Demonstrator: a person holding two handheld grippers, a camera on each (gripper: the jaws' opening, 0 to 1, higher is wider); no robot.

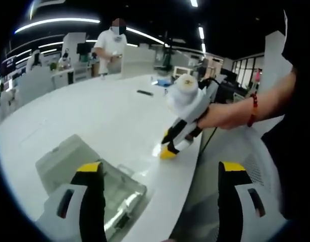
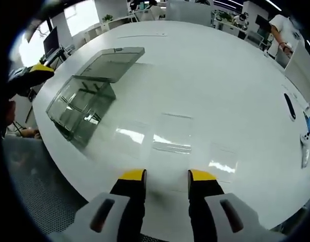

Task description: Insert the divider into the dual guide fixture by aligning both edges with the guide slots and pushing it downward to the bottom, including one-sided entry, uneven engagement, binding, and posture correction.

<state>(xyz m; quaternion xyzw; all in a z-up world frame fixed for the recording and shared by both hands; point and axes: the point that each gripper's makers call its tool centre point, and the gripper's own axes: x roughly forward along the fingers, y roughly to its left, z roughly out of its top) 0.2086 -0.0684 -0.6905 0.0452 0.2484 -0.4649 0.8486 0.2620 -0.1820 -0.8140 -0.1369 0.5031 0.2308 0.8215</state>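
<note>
1. The clear divider [image 2: 171,132] lies flat on the white table [image 2: 220,75], just ahead of the right gripper [image 2: 166,176].
2. The clear box [image 2: 84,103] sits near the table edge, lid [image 2: 112,63] open.
3. Right gripper: jaws apart, empty.
4. Left gripper [image 1: 160,174]: jaws wide, empty, beside the box [image 1: 102,176].

Left gripper [image 1: 162,171] hangs with its yellow-tipped jaws spread wide, nothing between them. Right gripper [image 2: 166,176] has its jaws a narrow gap apart, also empty. In the left gripper view the right gripper [image 1: 171,146] tilts downward, tips close to the table [image 1: 94,116], held by a hand [image 1: 220,117], forearm reaching in from the right.
</note>
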